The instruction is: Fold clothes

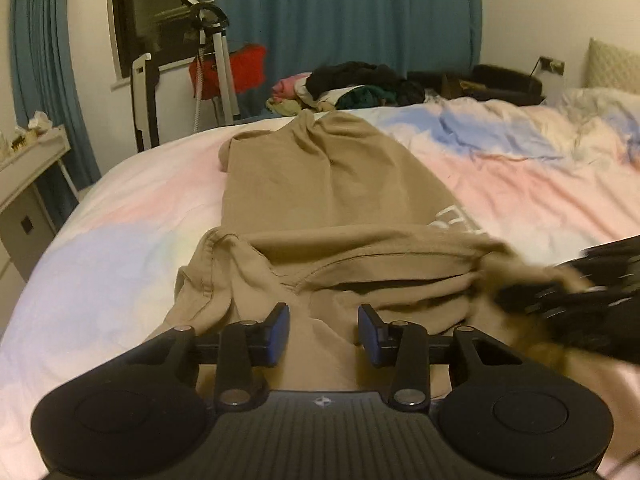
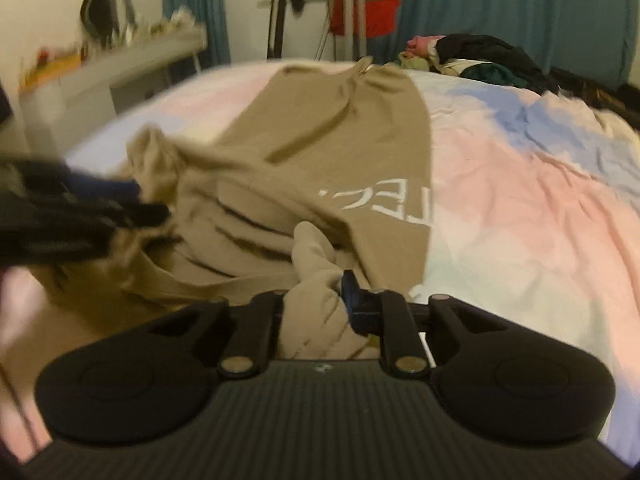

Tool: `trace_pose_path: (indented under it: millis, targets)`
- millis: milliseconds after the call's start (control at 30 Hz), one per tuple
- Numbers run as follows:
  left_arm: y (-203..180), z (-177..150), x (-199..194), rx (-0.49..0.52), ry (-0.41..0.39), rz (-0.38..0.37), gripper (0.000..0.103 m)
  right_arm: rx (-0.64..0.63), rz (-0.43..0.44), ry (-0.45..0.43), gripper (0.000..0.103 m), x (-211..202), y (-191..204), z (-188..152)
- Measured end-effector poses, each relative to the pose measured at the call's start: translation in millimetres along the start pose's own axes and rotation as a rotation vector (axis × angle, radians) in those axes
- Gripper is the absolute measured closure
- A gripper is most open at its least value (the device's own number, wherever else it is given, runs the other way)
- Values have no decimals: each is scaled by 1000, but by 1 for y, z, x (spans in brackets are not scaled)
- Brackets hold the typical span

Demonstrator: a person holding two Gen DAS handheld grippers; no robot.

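A home bedroom. A bed (image 1: 520,184) with a pastel pink-and-blue duvet fills the view, a heap of unfolded clothes (image 1: 352,86) at its far edge. Teal curtains (image 1: 344,20) flank a dark window (image 1: 160,12); a cluttered white desk (image 1: 28,160) stands against the wall.

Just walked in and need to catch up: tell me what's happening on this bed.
A person holding a gripper in each hand is folding a tan shirt spread on a pastel duvet. The right gripper is shut on a bunched part of the shirt. The left gripper hovers open above the near edge, holding nothing. A pile of other clothes waits at the far side.
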State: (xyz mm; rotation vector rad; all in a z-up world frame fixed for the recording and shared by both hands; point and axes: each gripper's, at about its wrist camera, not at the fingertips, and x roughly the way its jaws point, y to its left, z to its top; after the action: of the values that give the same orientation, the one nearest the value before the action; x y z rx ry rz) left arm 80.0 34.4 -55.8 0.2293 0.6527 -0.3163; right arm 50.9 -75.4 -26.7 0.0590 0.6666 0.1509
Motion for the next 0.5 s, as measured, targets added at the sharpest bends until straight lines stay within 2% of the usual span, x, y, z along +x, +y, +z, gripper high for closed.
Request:
trace_pose_path:
  millis: [100,200,233,333,367,500]
  targets:
    - [1,-7,13,2,21,13,62,51,21,-13,88,-25,-10,-3]
    - [2,-13,26,3,41,26,65,14,16,21,88,-39,-7,-9]
    - [2,-15,30,4,48,31,70,8,14,33,88,-40,-6,-10]
    - [2,-19,30,14,26,47,97,25,20,22,86,-41,-7,-9]
    - [1,-18,27,15,16,50,100,34,25,13,85,-42,-8,-8]
    - [1,-11,-5,10,-69,55,101,68,60,-56,65,-52,-11,-3]
